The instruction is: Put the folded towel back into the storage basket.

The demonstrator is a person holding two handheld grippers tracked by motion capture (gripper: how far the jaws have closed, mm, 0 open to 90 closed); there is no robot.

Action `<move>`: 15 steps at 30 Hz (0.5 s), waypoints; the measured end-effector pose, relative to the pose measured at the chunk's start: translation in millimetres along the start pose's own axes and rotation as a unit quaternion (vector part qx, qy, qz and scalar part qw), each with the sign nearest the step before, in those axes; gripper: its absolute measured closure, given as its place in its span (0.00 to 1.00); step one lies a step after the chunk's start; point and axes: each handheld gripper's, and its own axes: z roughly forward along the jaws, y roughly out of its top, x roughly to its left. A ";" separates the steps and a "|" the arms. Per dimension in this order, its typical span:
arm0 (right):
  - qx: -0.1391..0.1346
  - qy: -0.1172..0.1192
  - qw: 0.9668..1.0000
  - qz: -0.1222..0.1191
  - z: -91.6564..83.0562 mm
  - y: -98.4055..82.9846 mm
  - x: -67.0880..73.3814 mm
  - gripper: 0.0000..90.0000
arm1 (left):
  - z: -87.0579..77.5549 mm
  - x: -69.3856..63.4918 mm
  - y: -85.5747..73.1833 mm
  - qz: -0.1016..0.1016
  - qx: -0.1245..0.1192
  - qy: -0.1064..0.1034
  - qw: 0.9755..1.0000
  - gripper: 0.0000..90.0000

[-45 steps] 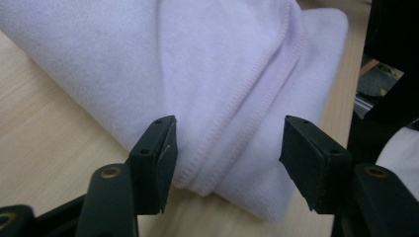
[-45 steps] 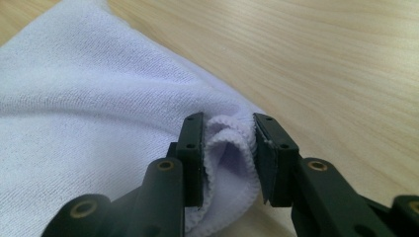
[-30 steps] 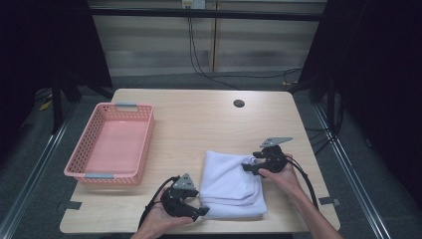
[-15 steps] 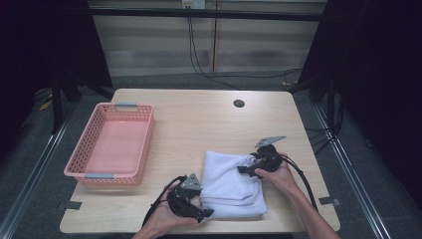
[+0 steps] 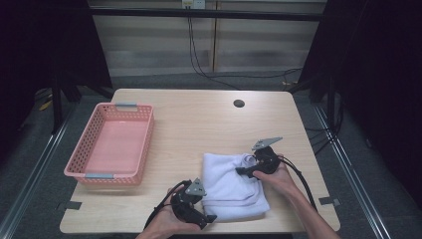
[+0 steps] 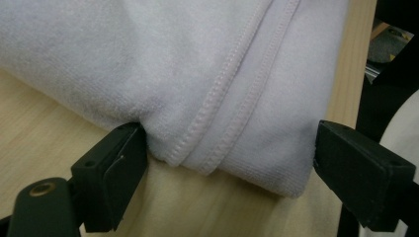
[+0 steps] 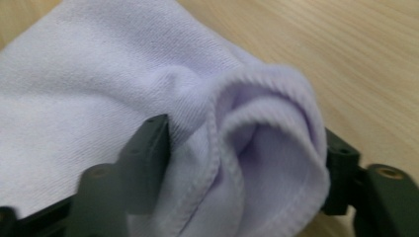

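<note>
The folded towel [image 5: 231, 186] lies near the front edge of the bench [image 5: 199, 124], well apart from the pink basket [image 5: 107, 144] at the left. The left tool [image 5: 201, 217] has just been opening; its jaws stand wide, straddling the towel's near hemmed corner. The right tool [image 5: 245, 171] has just been closing, pinching a bunched far corner.

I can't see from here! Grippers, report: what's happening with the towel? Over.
Left gripper open, jaws just widened, astride towel near corner. Right gripper just closing, bunched far corner between jaws. Basket off left, nothing in the way.
</note>
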 end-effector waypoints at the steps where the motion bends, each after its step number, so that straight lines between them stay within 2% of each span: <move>1: 0.000 0.003 1.000 0.000 -0.4 -0.1 1.0 0.43 | 0.4 -1.2 0.7 0.004 0.005 0.002 1.000 0.14; 3: -0.004 0.010 1.000 0.001 0.0 -0.6 0.5 0.47 | 3.5 -5.6 1.7 0.002 0.001 0.003 1.000 0.12; 4: -0.004 0.015 1.000 0.003 -0.3 -0.7 0.1 0.52 | 3.5 -7.1 2.8 0.011 0.010 0.005 1.000 0.12; 7: -0.011 0.021 1.000 0.009 1.3 -0.8 0.3 0.58 | 7.5 -12.2 3.3 0.019 0.007 0.012 1.000 0.09; 8: -0.012 0.024 1.000 0.011 1.6 -0.7 0.3 0.60 | 7.5 -13.7 4.2 0.022 0.014 0.022 0.999 0.10; 10: -0.015 0.032 0.999 0.018 2.3 -1.5 -0.3 0.65 | 9.7 -17.3 5.5 0.044 0.017 0.047 0.998 0.15; 12: -0.014 0.032 0.999 0.018 1.9 -1.3 0.3 0.68 | 9.8 -18.6 7.5 0.041 0.018 0.059 0.997 0.23; 13: -0.017 0.033 0.999 0.017 2.1 -1.3 1.1 0.69 | 8.6 -17.0 7.9 0.029 0.004 0.065 0.997 0.32; 14: -0.015 0.030 0.999 0.016 1.6 -0.9 2.1 0.70 | 6.9 -14.6 8.1 0.028 0.003 0.066 0.997 0.51; 15: -0.014 0.029 0.999 0.016 1.4 -0.7 2.7 0.70 | 6.6 -11.8 7.5 0.023 -0.005 0.060 0.998 0.58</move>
